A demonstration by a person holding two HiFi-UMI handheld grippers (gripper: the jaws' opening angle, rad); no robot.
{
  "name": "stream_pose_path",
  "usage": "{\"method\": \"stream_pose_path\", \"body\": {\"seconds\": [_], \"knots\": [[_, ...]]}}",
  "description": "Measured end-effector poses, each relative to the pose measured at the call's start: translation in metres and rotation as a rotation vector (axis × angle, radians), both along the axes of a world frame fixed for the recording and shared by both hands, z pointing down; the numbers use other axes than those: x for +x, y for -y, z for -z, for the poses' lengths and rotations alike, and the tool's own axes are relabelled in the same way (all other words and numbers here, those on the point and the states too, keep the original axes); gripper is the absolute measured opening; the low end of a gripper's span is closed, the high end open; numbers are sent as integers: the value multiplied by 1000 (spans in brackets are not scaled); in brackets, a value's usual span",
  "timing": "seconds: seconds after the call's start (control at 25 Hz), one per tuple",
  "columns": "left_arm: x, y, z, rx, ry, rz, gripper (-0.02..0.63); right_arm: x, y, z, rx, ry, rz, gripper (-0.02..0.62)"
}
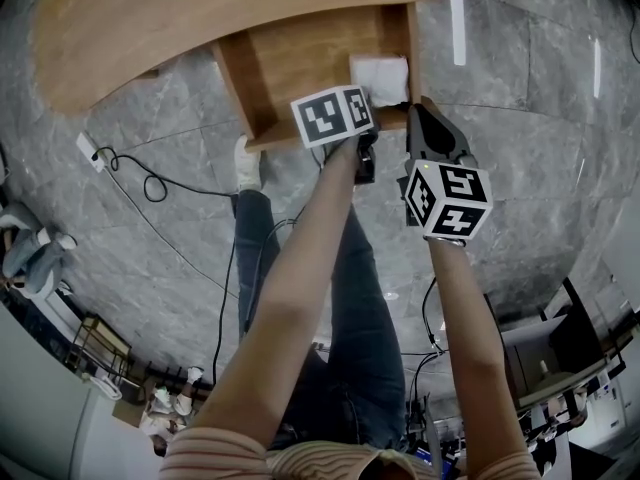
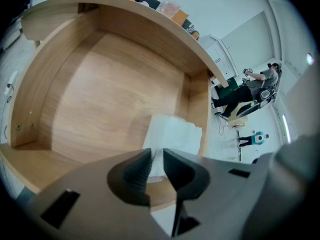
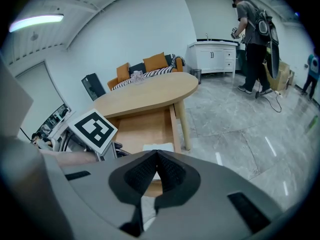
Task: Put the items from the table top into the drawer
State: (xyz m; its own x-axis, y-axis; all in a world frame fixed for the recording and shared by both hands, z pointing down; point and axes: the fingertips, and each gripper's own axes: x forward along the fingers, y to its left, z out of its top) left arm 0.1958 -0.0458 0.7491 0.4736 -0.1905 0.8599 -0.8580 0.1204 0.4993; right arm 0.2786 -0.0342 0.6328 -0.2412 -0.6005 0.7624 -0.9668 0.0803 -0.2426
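The wooden drawer (image 1: pixel 290 63) stands pulled out from under the oval table top (image 1: pixel 200 18). A white folded item (image 1: pixel 380 78) lies flat in its right front corner, also seen in the left gripper view as the white folded item (image 2: pixel 172 136). My left gripper (image 2: pixel 156 166) hovers just above the drawer's front edge. Its jaws are open by a narrow gap with nothing between them, and the white item shows through the gap. Its marker cube (image 1: pixel 333 115) hides its jaws in the head view. My right gripper (image 3: pixel 156 154) is shut and empty, held to the right of the drawer (image 3: pixel 145 129).
A small clear thing (image 2: pixel 170 6) sits on the table top. A table leg (image 3: pixel 183 121) stands right of the drawer. Cables (image 1: pixel 150 183) trail on the grey floor. A person (image 3: pixel 255 39) stands far off by white cabinets.
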Motion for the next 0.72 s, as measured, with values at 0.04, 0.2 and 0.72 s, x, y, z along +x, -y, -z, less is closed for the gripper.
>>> {"method": "stream_pose_path", "body": {"seconds": [0.04, 0.2, 0.72], "knots": [[1, 0, 0, -5, -2, 1, 57, 1, 1, 1, 1, 1, -2, 9], [5, -1, 3, -12, 3, -4, 75, 2, 2, 4, 4, 5, -7, 9], [-9, 2, 28, 36, 62, -7, 101, 9, 9, 24, 42, 8, -27, 9]]}}
